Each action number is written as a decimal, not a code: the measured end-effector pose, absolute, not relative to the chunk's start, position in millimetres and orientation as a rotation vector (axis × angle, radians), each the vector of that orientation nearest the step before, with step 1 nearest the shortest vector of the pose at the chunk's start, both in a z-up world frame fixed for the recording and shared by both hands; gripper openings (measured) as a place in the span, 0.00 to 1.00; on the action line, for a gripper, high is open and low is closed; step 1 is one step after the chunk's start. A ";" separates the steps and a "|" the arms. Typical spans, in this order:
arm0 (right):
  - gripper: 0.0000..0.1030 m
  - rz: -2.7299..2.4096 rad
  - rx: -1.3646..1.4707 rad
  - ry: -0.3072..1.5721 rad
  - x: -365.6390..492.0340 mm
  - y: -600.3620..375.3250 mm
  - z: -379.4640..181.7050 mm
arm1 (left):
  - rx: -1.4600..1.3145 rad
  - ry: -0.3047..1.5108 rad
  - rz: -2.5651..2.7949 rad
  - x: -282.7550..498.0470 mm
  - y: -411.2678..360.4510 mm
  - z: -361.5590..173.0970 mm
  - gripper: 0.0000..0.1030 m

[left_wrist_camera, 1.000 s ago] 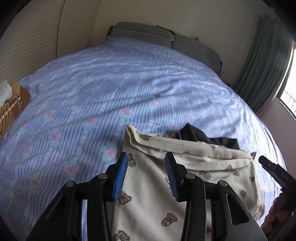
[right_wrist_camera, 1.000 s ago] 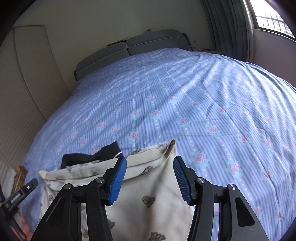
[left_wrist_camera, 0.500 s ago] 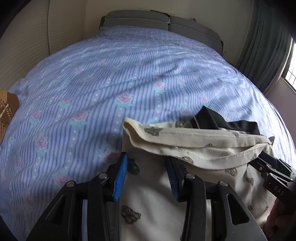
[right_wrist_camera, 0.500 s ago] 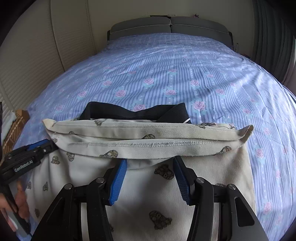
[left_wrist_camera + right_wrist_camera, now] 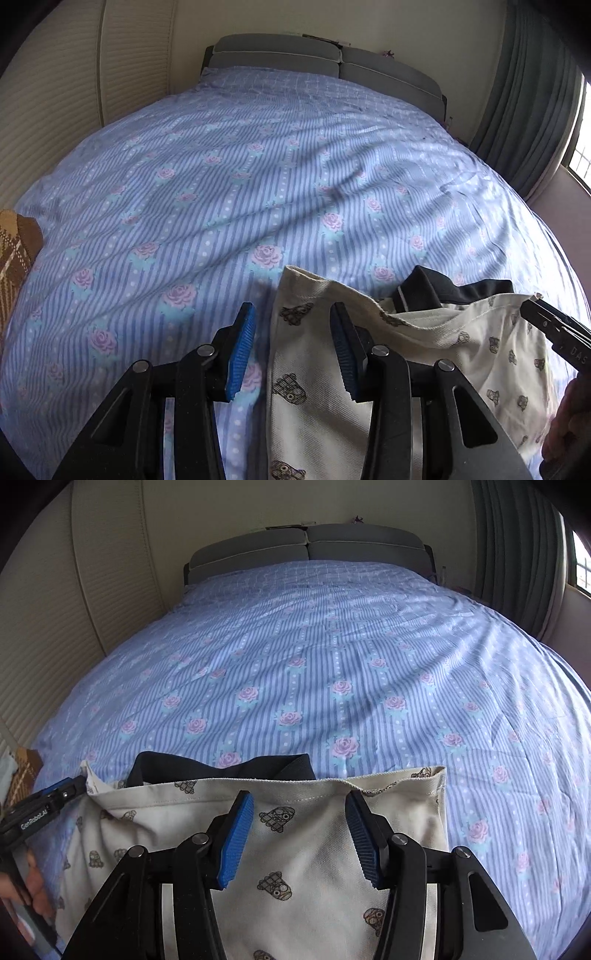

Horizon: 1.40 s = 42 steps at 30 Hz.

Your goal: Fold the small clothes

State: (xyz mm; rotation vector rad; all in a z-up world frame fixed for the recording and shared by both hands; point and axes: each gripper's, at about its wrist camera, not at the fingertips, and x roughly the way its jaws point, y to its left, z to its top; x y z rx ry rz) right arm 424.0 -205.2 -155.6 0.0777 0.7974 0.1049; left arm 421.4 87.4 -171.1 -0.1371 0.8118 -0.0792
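The cream printed garment (image 5: pixel 295 849) is lying at the near edge of the bed (image 5: pixel 332 664), on the blue striped rose-patterned cover, with a dark garment (image 5: pixel 221 766) showing just beyond its far hem, partly tucked under it. In the right wrist view the far hem is running roughly straight across, with one corner at the right and the other at the left, beside the tip of the other tool.

The left gripper (image 5: pixel 291 350) is hovering over the left edge of the cream cloth; its fingers (image 5: pixel 242 347) are standing apart, one over the bare cover and one over the cloth, pressing on nothing. The right gripper (image 5: pixel 301 834) is hanging above the middle of the garment just short of the far hem; its fingers (image 5: pixel 236 838) are likewise parted, with cloth below them but none pinched.

Judgement on handling: the cloth is appearing light, soft and limp, a woven cotton with stitched hems. It is likely to sag and crease wherever it is unsupported, so a single mid-panel pinch is risking a bunched fold. The better holds are the two far corners at the hem, where the stitched edge is firmest. The dark garment beneath may be dragging along if the fingers are biting too deep
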 end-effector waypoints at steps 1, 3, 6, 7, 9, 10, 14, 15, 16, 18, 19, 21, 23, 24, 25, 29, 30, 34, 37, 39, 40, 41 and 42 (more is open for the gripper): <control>0.52 0.111 0.072 0.797 424.8 -203.4 -154.4 | -0.131 0.804 -0.097 419.1 83.3 -169.3 0.40; 0.52 0.133 0.064 0.805 426.8 -199.7 -153.7 | -0.120 0.791 -0.143 417.1 74.2 -168.8 0.40; 0.52 0.179 0.027 0.840 431.8 -189.6 -158.3 | -0.093 0.795 -0.198 422.9 61.4 -174.1 0.40; 0.52 0.184 0.000 0.846 433.1 -186.1 -161.1 | -0.073 0.797 -0.200 426.7 57.9 -177.4 0.40; 0.52 0.174 -0.041 0.864 440.0 -183.9 -170.0 | -0.038 0.821 -0.169 438.3 56.0 -187.1 0.40; 0.52 0.145 -0.049 0.879 444.7 -186.9 -176.2 | -0.038 0.837 -0.147 444.8 58.2 -192.4 0.40; 0.52 0.100 0.023 0.907 458.0 -209.5 -188.1 | -0.071 0.853 -0.129 458.8 66.1 -197.9 0.39; 0.52 0.086 0.023 0.899 458.6 -211.9 -187.1 | -0.060 0.847 -0.125 459.0 65.2 -196.6 0.39; 0.52 0.076 0.023 0.894 459.0 -213.5 -186.0 | -0.052 0.840 -0.121 458.7 64.1 -195.0 0.39; 0.52 0.069 0.042 0.892 457.8 -217.3 -182.7 | -0.054 0.832 -0.124 455.0 64.0 -190.1 0.39; 0.52 0.069 0.058 0.889 456.0 -220.2 -179.7 | -0.064 0.823 -0.133 450.5 64.7 -186.3 0.39; 0.52 0.051 0.082 0.865 449.8 -230.2 -171.5 | -0.074 0.807 -0.149 439.2 67.0 -179.4 0.40; 0.53 0.013 0.099 0.837 443.7 -243.9 -164.6 | -0.064 0.791 -0.137 431.4 70.2 -177.1 0.50; 0.55 -0.010 0.102 0.832 442.8 -251.9 -163.5 | -0.056 0.794 -0.129 432.0 72.0 -179.1 0.52; 0.57 -0.031 0.107 0.836 444.2 -260.7 -164.4 | -0.055 0.808 -0.122 435.5 74.5 -182.8 0.52; 0.61 -0.010 0.168 0.919 458.6 -283.6 -176.9 | -0.124 0.861 -0.159 455.8 83.1 -195.0 0.51; 0.61 0.000 0.155 0.927 460.8 -282.2 -179.3 | -0.116 0.860 -0.178 458.2 79.6 -195.8 0.51; 0.36 0.032 0.136 0.920 463.7 -273.8 -183.8 | -0.109 0.875 -0.227 465.6 69.3 -197.2 0.17; 0.19 0.013 0.139 0.873 459.7 -272.8 -179.3 | -0.097 0.862 -0.186 462.5 69.5 -195.3 0.11; 0.17 -0.015 0.129 0.833 455.3 -271.1 -175.2 | -0.082 0.830 -0.150 458.8 69.6 -190.5 0.10; 0.17 -0.030 0.125 0.813 453.3 -271.2 -173.5 | -0.074 0.810 -0.137 457.3 69.2 -187.8 0.10; 0.16 -0.049 0.123 0.802 452.4 -271.8 -172.8 | -0.060 0.795 -0.123 456.3 68.3 -186.2 0.10; 0.10 -0.082 0.118 0.798 452.8 -273.6 -173.6 | -0.042 0.791 -0.109 457.2 66.6 -186.4 0.10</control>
